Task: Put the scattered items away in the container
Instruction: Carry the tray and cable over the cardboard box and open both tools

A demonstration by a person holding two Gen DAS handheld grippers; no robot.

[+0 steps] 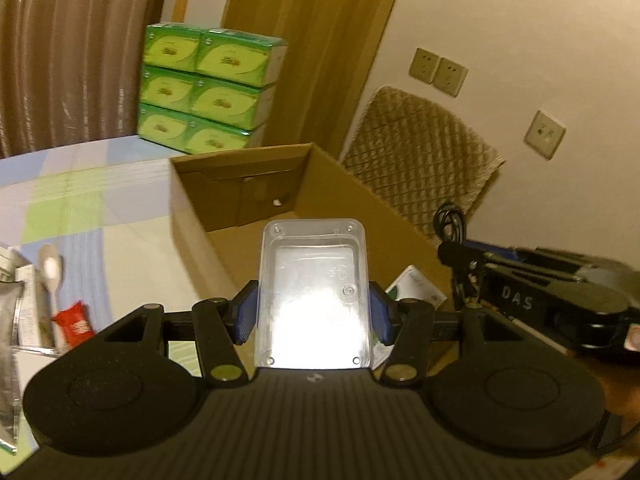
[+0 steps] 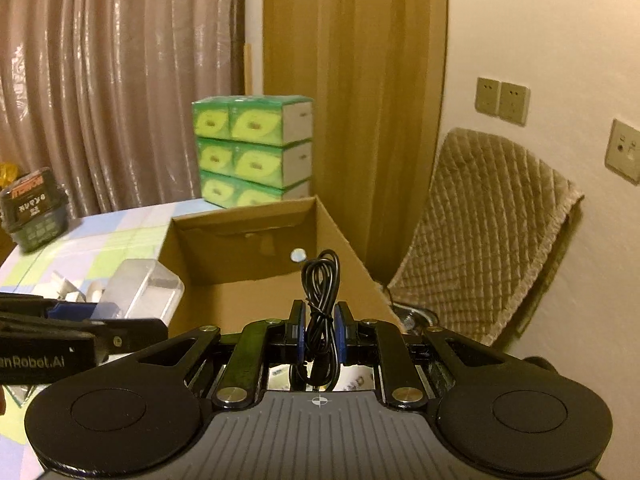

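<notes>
The box point(image 1: 360, 216), open-topped cardboard, stands on the checked cloth point(image 1: 80, 184) with its floor almost bare; a small pale round spot shows low on its far wall, and a white packet point(image 1: 416, 288) shows by its near right wall. The left gripper point(image 1: 314, 312) pinches a clear plastic tub point(image 1: 314, 288) above the near rim, and the right gripper point(image 2: 320, 332) is pressed together on a coiled black cable point(image 2: 320, 292) over the opening. A spoon point(image 1: 51, 276) and a red packet point(image 1: 76, 320) lie left of the box, well apart from it. Green cartons point(image 2: 252, 152) are stacked behind the far wall, beside curtains point(image 2: 120, 100); a quilted chair point(image 2: 480, 232) stands right, under wall sockets point(image 2: 502, 100).
</notes>
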